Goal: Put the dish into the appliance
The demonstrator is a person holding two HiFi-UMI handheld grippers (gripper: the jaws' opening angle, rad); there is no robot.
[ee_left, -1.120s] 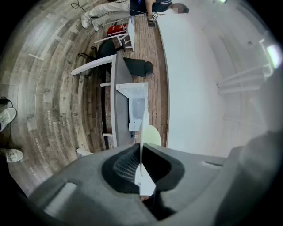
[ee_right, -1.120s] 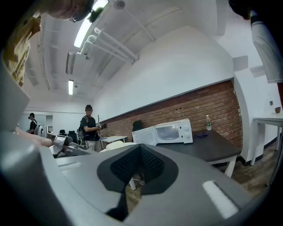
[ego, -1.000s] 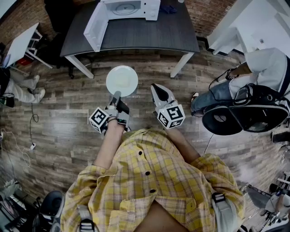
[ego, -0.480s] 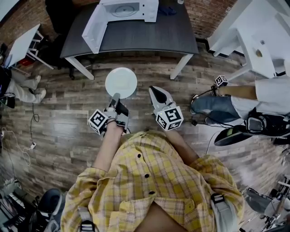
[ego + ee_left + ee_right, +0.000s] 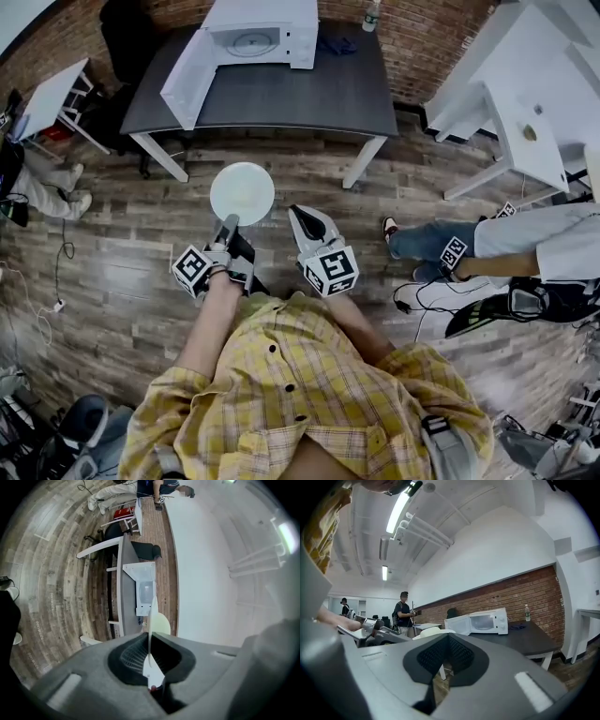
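Observation:
The dish is a round white plate (image 5: 242,192), held level over the wood floor by its near rim. My left gripper (image 5: 229,225) is shut on that rim; in the left gripper view the plate (image 5: 151,620) stands edge-on between the pads. The appliance, a white microwave (image 5: 255,30), sits at the far end of a dark table (image 5: 300,89) with its door (image 5: 187,70) swung open to the left. It also shows ahead in the left gripper view (image 5: 145,588) and the right gripper view (image 5: 485,620). My right gripper (image 5: 296,216) hangs beside the plate, shut and empty.
A bottle (image 5: 371,14) and a dark cloth (image 5: 336,44) lie on the table's far right. White tables (image 5: 525,103) stand to the right, where a person (image 5: 525,248) is near the floor. A small white desk (image 5: 47,94) and seated legs (image 5: 47,187) are at left.
The view has shifted: the table and microwave now show more fully at the top. The plate stays in the left gripper. The person at right has moved lower in the picture.

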